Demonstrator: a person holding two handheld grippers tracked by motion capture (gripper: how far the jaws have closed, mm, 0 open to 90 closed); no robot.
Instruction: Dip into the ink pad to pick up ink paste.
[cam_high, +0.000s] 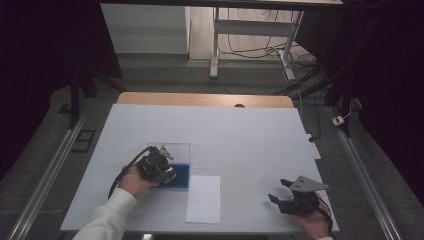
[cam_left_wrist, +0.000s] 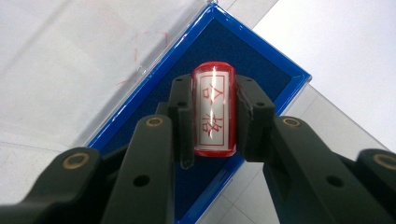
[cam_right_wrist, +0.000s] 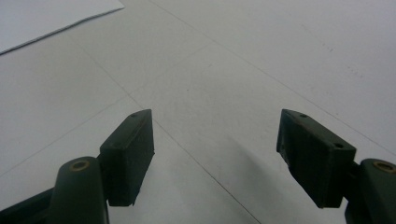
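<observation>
- Left gripper view: the left gripper (cam_left_wrist: 214, 116) clamps a red-ended stamp (cam_left_wrist: 213, 112) between its pads, directly over the blue ink pad case (cam_left_wrist: 261, 60).
- Beyond the case, apparently its clear lid (cam_high: 175, 148).
- Right gripper (cam_right_wrist: 215, 154) gapes wide over bare table (cam_right_wrist: 243, 70); white paper (cam_high: 204, 198) lies between both.

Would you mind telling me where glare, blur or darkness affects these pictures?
Left gripper view: a white glare streak crosses the red stamp, and the near black jaws are soft. Right gripper view: the table is evenly lit, with faint shadows. High view: the surroundings are dark, the table bright.
</observation>
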